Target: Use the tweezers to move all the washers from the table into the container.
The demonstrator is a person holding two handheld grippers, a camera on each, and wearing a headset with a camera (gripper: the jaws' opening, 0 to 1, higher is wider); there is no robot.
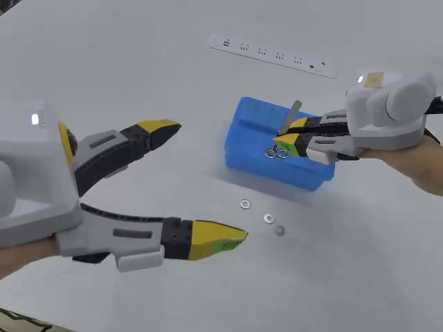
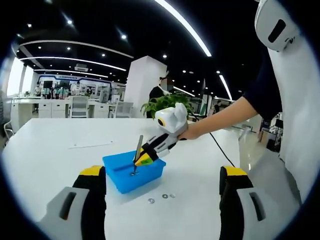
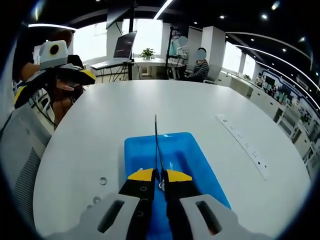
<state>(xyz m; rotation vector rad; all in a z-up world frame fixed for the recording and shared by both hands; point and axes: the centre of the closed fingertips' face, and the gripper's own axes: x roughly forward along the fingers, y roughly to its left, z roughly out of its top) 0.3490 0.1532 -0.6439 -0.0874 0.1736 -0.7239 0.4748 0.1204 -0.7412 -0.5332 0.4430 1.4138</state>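
Head view: right gripper (image 1: 285, 142) is clamped on the tweezers (image 1: 295, 112), tips lowered inside the container (image 1: 246, 138), apparently to deposit a washer; three washers (image 1: 268, 218) lie just beside the container; left gripper (image 1: 208, 182) waits nearby, jaws spread, holding nothing

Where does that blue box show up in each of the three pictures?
Head view: the blue container sits right of centre.
Left gripper view: the blue container sits low centre, between the jaws.
Right gripper view: the blue container sits low centre, just beyond the jaws.
Shared landmark: the tweezers standing over it.
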